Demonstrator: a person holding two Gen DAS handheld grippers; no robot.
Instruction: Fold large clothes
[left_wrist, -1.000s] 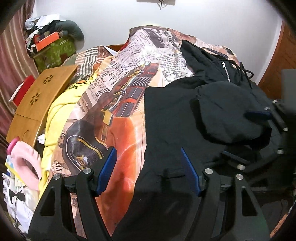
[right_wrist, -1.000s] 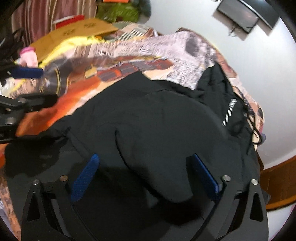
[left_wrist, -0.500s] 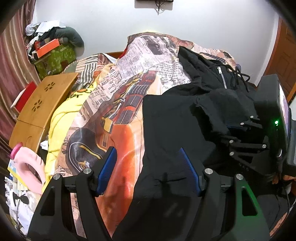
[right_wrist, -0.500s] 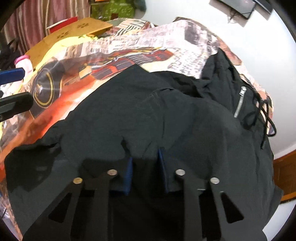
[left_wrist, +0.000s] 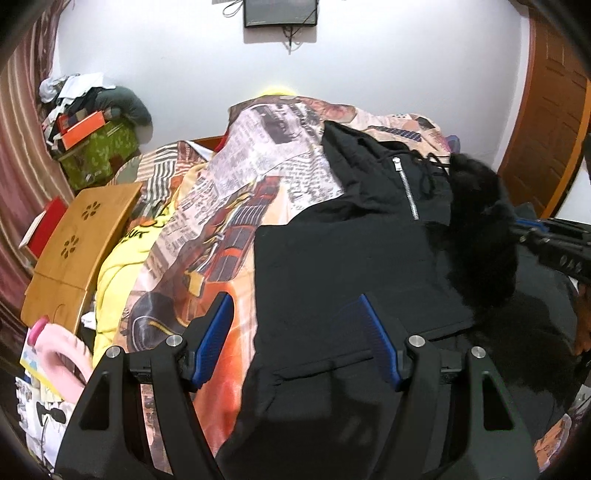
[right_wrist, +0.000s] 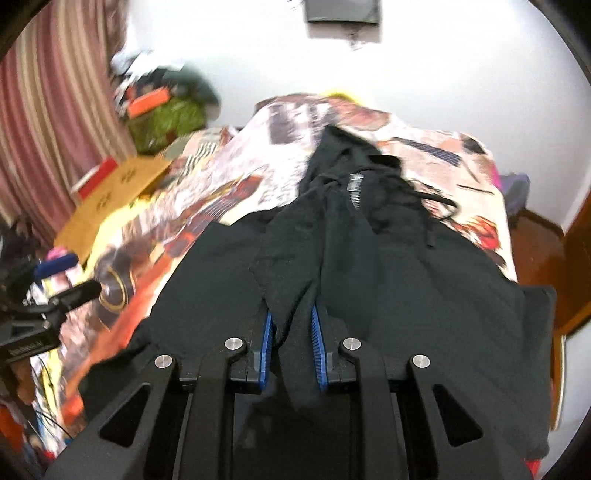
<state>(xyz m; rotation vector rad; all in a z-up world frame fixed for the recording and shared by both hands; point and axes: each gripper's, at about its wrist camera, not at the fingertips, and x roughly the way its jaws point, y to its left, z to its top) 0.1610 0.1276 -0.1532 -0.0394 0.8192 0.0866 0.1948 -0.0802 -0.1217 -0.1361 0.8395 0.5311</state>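
Pinching a fold of the hoodie (right_wrist: 369, 266), the right claw (right_wrist: 291, 332) should lift evenly while the released left claw (left_wrist: 295, 332) steadies the hem.

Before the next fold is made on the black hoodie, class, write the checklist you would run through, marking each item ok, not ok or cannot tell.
1. Right gripper pinches a fold of the black hoodie; its jaws have just been closing: ok.
2. Left gripper open, nothing between its pads: ok.
3. Pinched cloth lifted off the bedspread: ok.
4. Zipper and drawstring free of the grip: ok.
5. How many layers the right pads hold: cannot tell.
6. Hoodie lying flat for folding: not ok, it is bunched.
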